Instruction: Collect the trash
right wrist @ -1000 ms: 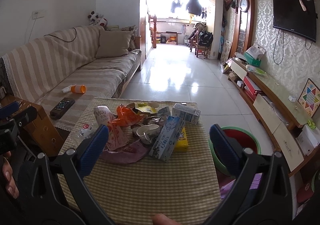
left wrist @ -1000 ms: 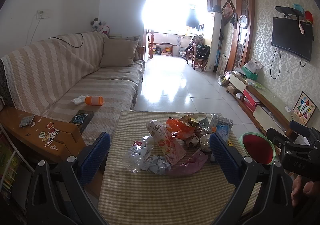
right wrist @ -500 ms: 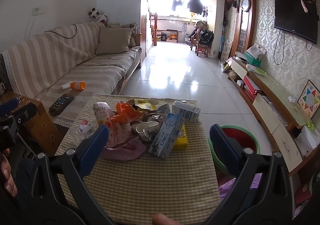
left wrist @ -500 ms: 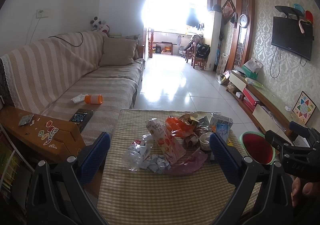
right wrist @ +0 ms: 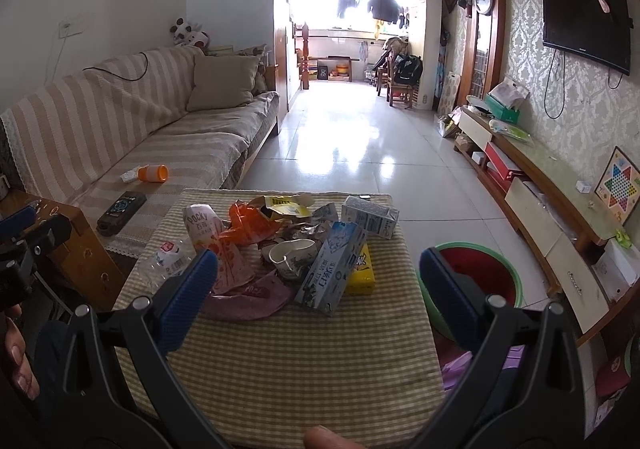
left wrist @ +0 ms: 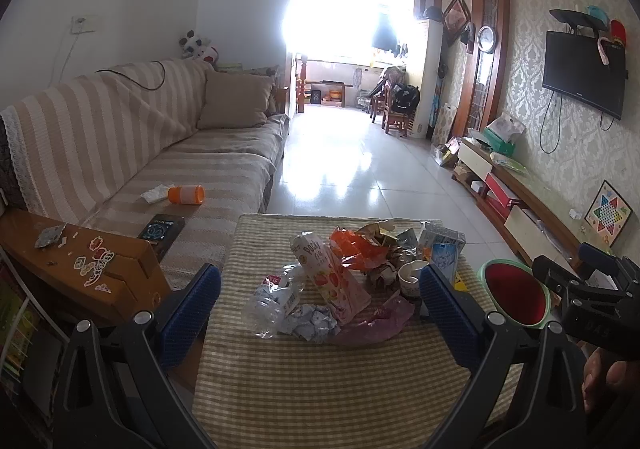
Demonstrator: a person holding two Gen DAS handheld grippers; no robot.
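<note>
A pile of trash lies in the middle of a checked-cloth table (left wrist: 320,381) (right wrist: 304,361): a pink Pocky bag (left wrist: 332,277) (right wrist: 212,241), an orange wrapper (left wrist: 352,249) (right wrist: 252,227), a crushed clear bottle (left wrist: 272,301) (right wrist: 170,257), a crumpled paper cup (left wrist: 410,277) (right wrist: 290,253), a blue milk carton (right wrist: 332,269), a yellow box (right wrist: 362,269) and a grey carton (right wrist: 370,217). My left gripper (left wrist: 316,309) is open and empty above the table's near side. My right gripper (right wrist: 316,285) is open and empty, also short of the pile.
A red bin with a green rim (left wrist: 516,293) (right wrist: 476,277) stands on the floor right of the table. A striped sofa (left wrist: 160,153) with an orange bottle (left wrist: 186,194) and a remote (right wrist: 122,211) is on the left. A wooden side table (left wrist: 80,269) is beside it.
Both grippers have drifted slightly back and up from the table; the pile appears a bit farther and lower. Jaws stay open. Nothing on the table moved.
</note>
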